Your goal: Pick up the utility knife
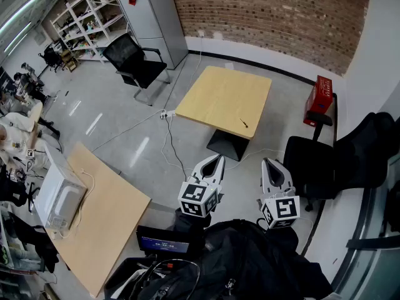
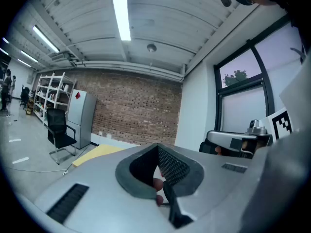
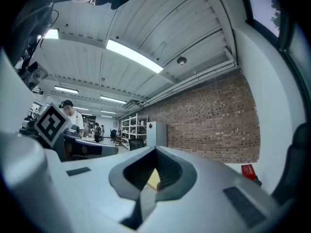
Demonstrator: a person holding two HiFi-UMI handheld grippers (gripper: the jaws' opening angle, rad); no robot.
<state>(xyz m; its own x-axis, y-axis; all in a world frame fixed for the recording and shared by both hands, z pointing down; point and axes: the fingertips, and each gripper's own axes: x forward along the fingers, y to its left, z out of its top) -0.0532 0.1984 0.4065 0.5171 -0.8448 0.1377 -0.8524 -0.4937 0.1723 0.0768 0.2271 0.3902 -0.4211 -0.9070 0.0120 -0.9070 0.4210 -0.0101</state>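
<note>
The jaws of my left gripper [image 1: 216, 160] and my right gripper [image 1: 268, 162] were pressed together, with nothing between them. Both pointed toward the utility knife [image 1: 244, 124], a small dark thing well apart from them, near one edge of the yellow tabletop [image 1: 215, 95]. I judged I should go closer first, spread one pair of jaws, then close across the handle. I could read no writing anywhere.

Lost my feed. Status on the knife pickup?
Left claw and right claw shut, empty. Knife on table ahead, untouched. Cable on floor beside table.
</note>
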